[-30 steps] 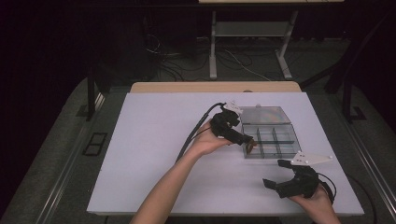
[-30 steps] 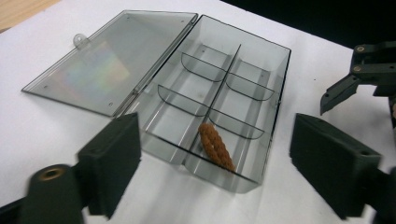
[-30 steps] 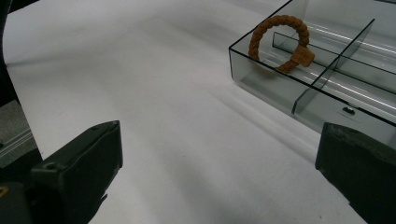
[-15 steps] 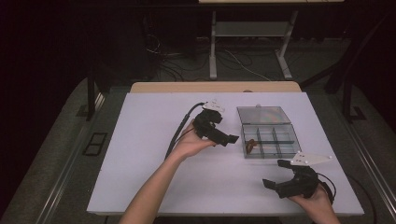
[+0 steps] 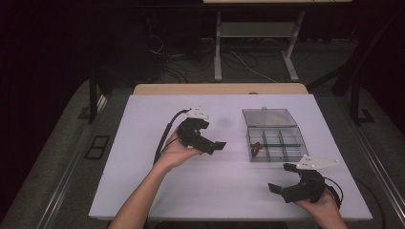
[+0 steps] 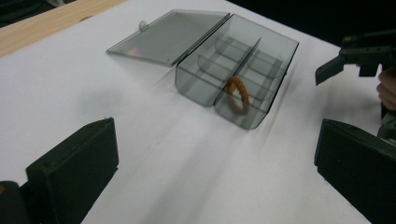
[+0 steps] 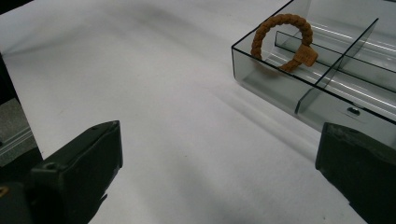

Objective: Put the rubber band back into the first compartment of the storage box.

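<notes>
A white tabletop (image 5: 143, 157) carries a clear grey compartment box (image 5: 276, 139) toward its far right, its lid (image 5: 270, 117) thrown fully open and lying flat on the surface behind it. The box sits well apart from the tabletop's near edge and is divided by partitions into several cells.

A person's left hand (image 5: 174, 150) holds the left tongs (image 5: 216, 146) above the middle of the tabletop, to the left of the box and clear of it, the black jaws pointing toward the box; a cable (image 5: 165, 136) trails back from the tool. In the left gripper view the jaws stand wide apart with nothing between them. The right hand (image 5: 320, 202) holds the right tongs (image 5: 279, 183) near the front right corner of the tabletop, on the near side of the box and apart from it, a grey three-cornered plate (image 5: 317, 163) on top. In the right gripper view those jaws also stand wide apart and empty, above bare tabletop.

A braided orange-brown ring (image 7: 282, 42) lies inside the box, in the near-left corner compartment as the high view shows it, propped against the compartment's walls. A small tag (image 7: 308, 55) of the same colour hangs on it.
</notes>
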Demonstrator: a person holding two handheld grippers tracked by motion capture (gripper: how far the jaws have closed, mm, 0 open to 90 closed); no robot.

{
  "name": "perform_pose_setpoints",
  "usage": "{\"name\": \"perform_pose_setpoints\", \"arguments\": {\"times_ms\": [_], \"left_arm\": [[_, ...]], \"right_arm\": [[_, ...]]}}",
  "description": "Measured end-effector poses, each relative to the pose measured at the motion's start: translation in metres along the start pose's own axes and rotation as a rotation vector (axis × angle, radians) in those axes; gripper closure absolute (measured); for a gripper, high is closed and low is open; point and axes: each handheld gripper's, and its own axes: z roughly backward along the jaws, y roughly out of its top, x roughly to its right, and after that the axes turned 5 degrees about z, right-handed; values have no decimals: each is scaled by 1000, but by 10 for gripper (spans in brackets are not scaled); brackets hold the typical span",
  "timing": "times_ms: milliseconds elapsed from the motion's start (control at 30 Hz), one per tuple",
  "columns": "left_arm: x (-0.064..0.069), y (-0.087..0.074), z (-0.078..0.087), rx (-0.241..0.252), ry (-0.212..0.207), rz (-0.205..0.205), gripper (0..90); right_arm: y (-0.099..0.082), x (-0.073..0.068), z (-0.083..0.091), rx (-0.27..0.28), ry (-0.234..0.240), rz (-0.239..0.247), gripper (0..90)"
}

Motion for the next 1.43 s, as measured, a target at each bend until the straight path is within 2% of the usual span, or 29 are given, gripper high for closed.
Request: {"name": "perform_pose_setpoints", "arguments": {"times_ms": [267,367,533,1033,1200,1433], "left_arm": [[-6,-21,20,21,29,30,0],[-8,-30,24,16,46,28,0],[-9,-43,32,23,56,53,0],[0,-87,48,40,61,89,0],[3,-106,52,50,67,123,0],[7,-128,55,41,70,149,0]], "right_arm": [[0,-1,0,-7,2,-12,8],[0,-1,0,-5,0,-5,8],[0,-1,0,-2,-3,-2,8],[0,-2,0,-4,-4,-3,8],[0,-2,0,-4,-5,-5,8],[0,-2,-1,-5,-6,-6,8]]}}
